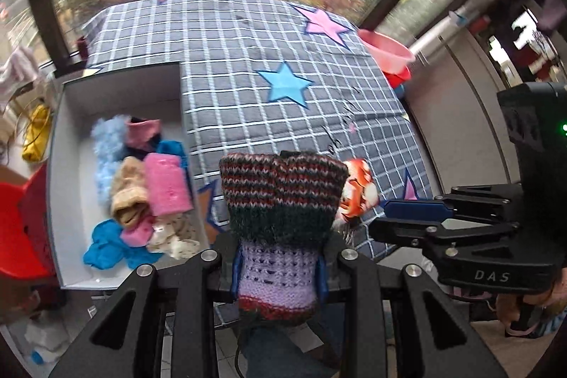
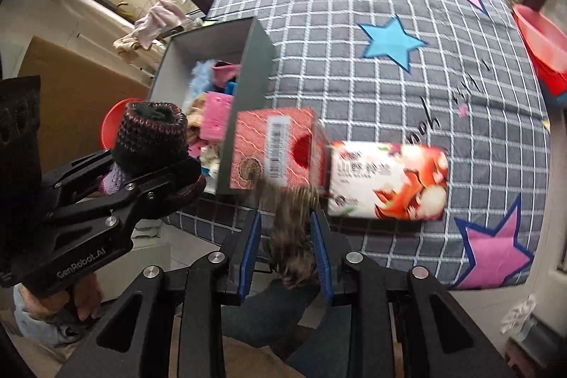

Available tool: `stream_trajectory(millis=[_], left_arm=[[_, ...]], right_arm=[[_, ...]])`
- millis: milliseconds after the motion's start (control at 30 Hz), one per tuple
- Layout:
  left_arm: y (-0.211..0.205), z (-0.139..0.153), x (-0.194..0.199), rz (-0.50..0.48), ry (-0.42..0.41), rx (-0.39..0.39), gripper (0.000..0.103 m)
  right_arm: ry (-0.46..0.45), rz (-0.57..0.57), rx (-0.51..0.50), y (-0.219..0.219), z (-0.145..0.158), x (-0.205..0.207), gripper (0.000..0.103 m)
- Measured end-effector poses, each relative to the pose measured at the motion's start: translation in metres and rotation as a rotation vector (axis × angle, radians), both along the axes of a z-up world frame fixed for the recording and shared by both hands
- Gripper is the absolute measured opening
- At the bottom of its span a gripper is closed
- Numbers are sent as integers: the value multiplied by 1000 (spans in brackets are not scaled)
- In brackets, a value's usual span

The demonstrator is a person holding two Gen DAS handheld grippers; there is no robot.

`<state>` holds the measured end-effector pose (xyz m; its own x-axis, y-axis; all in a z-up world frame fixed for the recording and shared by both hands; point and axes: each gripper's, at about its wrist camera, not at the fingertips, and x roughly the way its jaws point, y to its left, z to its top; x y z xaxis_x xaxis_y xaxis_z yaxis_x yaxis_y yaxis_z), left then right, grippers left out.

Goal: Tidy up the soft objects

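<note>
Left wrist view shows the left gripper [image 1: 280,271] pinching a knitted sock with a lilac foot, dark green band and red-striped cuff [image 1: 280,201], held above the near edge of the grey checked quilt with pink and blue stars [image 1: 248,59]. Right wrist view shows the right gripper [image 2: 285,247] clamped on a blurred brown furry item [image 2: 290,236]; beyond lie a red box [image 2: 273,147] and a fox-printed tissue pack [image 2: 388,179]. Farther left, an open grey box [image 1: 120,84] holds mixed soft socks [image 1: 149,186].
</note>
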<state>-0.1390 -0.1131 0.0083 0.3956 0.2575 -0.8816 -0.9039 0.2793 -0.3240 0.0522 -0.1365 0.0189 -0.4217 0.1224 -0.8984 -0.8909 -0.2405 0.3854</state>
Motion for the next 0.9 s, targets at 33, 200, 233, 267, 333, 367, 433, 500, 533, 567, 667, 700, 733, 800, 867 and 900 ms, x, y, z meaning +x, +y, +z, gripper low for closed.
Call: stream_trajectory(millis=[33,200,233,267,333,367,433,500,533,567,667,700,733,800,867,900], left_arm=[[1,-1,-7,20,4,-2,33],[1,-1,-34,93,12,-8,34],[2,-3,-39,104,17,-12,34],[2,-4,-43,114,24,-16,34],[3,-7,-49,123,33,-23,34],[3,-8,-50,125,37,-27,34],[4,-11,-53,129,43,-36,34],[5,-13,-54,131,45,-43,34],[6,-13,-55,130,46,-46,34],[6,-14,-55,130,48,-48,34],[4,-14,-54,131,64,-56,34],[4,-14,-54,130,71,-60,34],[3,-15,-54,128,85,-69,34],[2,-17,-53,122,102,-85,34],[-1,-20,-51,111,128,-100,34],[-2,-21,-50,104,138,-105,34]], right_arm=[[2,5,3,3,1,-3,31],[26,0,-3,15,-1,-4,31],[32,-11,-13,16,-4,-1,31],[29,-26,-21,17,-8,3,31],[22,-49,-49,19,-17,11,31],[24,-59,-67,20,-22,15,31],[23,-29,-86,19,-31,15,31],[-11,75,-135,12,-50,4,52],[-37,131,-165,5,-65,-3,76],[-56,163,-172,-2,-75,-8,78],[-131,227,-202,-23,-120,-21,77],[-138,212,-211,-27,-137,-22,77],[-148,199,-219,-30,-149,-22,77],[-162,183,-221,-34,-172,-24,77],[-198,207,-199,-41,-187,-30,77],[-244,226,-187,-46,-197,-35,73]])
